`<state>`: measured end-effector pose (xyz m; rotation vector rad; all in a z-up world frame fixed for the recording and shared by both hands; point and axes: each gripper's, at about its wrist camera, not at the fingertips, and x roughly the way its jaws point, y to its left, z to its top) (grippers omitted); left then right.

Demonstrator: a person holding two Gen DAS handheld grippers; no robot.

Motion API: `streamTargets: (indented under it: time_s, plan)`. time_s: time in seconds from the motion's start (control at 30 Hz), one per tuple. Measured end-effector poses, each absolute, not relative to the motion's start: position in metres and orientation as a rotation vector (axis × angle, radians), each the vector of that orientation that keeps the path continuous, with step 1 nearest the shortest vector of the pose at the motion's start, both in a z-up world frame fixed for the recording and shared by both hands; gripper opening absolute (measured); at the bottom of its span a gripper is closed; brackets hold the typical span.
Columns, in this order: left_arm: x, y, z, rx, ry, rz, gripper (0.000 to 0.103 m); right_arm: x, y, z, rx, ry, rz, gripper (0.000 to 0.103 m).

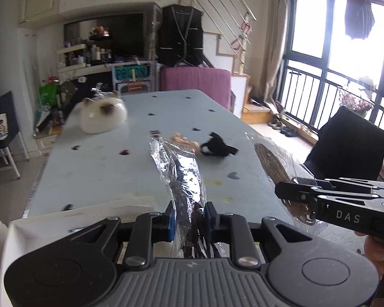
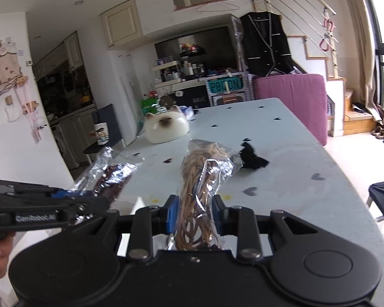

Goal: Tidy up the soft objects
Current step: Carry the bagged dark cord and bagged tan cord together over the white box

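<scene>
Fingers (image 1: 172, 220) of left gripper (image 1: 189, 221) pinched on dark packet (image 1: 178, 168); right gripper (image 2: 195, 215) clamped on tan packet (image 2: 201, 176). Both aloft over near end of table (image 1: 102, 168), long axes pointing away toward cat plush (image 1: 103, 115). Slick crinkly film: likely to slip free or sag.

Daylight floods through the blown-out window (image 1: 345, 38) at right, both fisheye views bend at the edges, and the cat-face cushion (image 1: 103, 115) is motion-blurred.

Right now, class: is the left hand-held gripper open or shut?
Shut: the left hand-held gripper has both blue pads pressing the dark hair bag.
</scene>
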<state>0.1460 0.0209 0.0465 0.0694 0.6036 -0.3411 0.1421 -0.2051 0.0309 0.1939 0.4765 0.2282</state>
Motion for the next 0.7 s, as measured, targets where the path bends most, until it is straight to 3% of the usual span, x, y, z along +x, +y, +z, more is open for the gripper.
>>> streamTargets:
  time_s: [0.33,0.7]
  plan:
    - [0.128,0.106,0.049,0.053,0.604,-0.203,0.024,0.142,-0.148,0.036,0.2,0.494,0.322,0.03]
    - [0.118,0.179,0.009,0.05,0.72,-0.11,0.024,0.144,-0.067,0.017,0.219,0.612,0.471,0.03]
